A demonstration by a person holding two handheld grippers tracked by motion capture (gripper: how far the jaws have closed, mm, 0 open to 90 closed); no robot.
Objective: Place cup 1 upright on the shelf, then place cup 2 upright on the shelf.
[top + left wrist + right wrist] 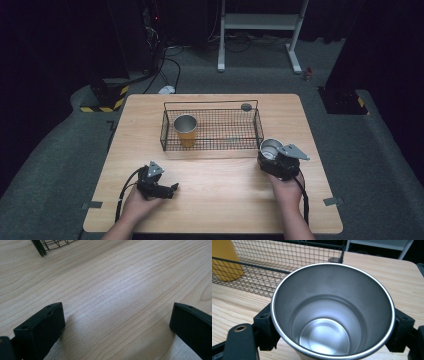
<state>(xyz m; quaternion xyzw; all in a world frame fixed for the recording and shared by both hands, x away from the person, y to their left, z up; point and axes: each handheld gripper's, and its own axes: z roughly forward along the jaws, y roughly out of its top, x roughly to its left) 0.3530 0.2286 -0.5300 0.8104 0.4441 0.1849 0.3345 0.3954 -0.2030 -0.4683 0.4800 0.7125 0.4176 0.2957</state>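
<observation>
A steel cup with a shiny inside stands upright just outside the wire basket's right front corner, and my right gripper is shut on it. In the right gripper view the cup sits between both black jaws, mouth up and empty. A yellow cup with a steel rim stands in the left part of the black wire basket. My left gripper rests low over the table's near left, open, with bare wood between its jaws.
A small grey round disc lies by the basket's far right corner. The wooden table has free room along its front. Beyond the table, a white stand and cables are on the grey floor.
</observation>
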